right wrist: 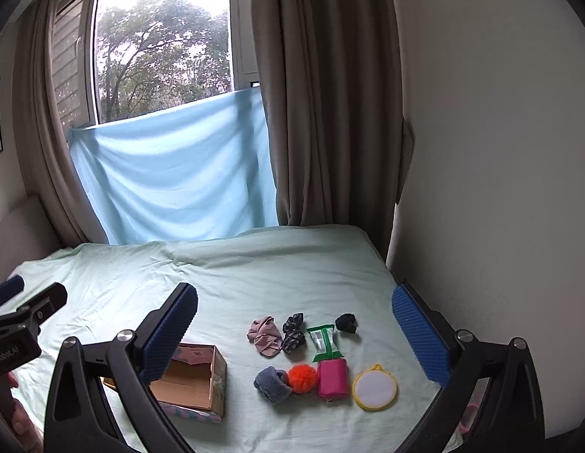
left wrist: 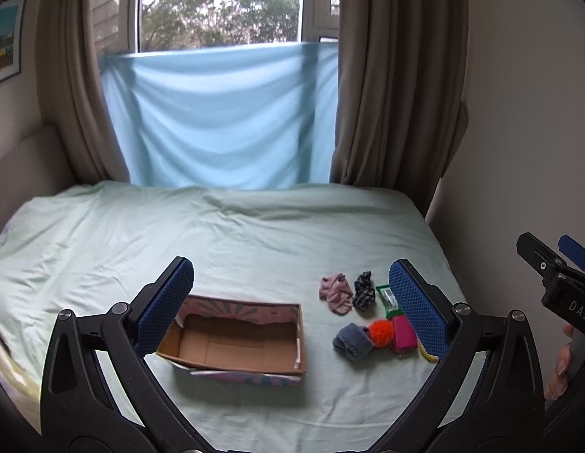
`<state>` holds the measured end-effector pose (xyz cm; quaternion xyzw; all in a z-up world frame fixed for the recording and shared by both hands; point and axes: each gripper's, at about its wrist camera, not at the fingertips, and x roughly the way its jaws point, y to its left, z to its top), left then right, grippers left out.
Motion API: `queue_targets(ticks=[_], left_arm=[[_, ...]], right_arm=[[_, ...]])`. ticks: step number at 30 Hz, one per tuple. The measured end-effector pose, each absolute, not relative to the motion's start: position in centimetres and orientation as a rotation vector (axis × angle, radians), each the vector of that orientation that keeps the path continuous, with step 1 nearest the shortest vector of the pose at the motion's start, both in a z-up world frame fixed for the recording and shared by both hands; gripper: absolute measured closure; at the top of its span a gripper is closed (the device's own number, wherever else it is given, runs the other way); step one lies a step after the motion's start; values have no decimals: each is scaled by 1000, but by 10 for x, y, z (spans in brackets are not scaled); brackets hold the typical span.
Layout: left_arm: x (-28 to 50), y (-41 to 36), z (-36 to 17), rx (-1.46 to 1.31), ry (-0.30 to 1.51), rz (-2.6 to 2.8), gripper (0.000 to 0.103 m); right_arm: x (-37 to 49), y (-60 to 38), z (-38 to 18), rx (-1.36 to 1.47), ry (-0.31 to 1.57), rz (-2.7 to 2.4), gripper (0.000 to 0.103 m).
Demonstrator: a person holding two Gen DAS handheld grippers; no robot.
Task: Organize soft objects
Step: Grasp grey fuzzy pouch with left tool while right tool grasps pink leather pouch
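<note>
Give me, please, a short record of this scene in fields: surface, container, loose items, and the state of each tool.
surface: bed with pale green sheet
container: open cardboard box, nothing visible inside, left of the items
loose items: pink cloth, dark patterned cloth, green packet, black scrunchie, grey roll, orange pompom, pink pouch, yellow-rimmed round pad
left tool: open, holding nothing
right tool: open, holding nothing

Left claw [left wrist: 292, 302] spread wide, empty; right claw [right wrist: 296, 324] likewise.
</note>
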<state>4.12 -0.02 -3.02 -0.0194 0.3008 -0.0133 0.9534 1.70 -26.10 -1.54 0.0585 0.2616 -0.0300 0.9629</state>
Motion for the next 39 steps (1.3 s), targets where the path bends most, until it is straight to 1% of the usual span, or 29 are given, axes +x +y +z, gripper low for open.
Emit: queue_targets(ticks=[4, 10, 19, 25, 28, 33, 39], left_arm=[[62, -20, -68, -66, 729, -46, 1], [94, -61, -137, -86, 888, -59, 1], [149, -111, -252, -120, 1080, -48, 1], [185, -130, -338, -145, 1221, -38, 1], [199, -135, -371, -144, 1275, -25, 1], [219, -135, -409, -133, 1327, 3, 1], [238, -131, -443, -128, 1382, 31, 1]], right_arm=[[28, -278, -37, 108, 589, -70, 0], [56, -312, -92, 64, 699, -57, 0], [110, -346, -197, 6, 831, 25, 0], [143, -356, -270, -10, 918, 56, 0], [153, -356, -310, 2, 984, 57, 0], [167, -346, -374, -1, 1091, 78, 0], [176, -331, -416, -39, 1169, 100, 0]])
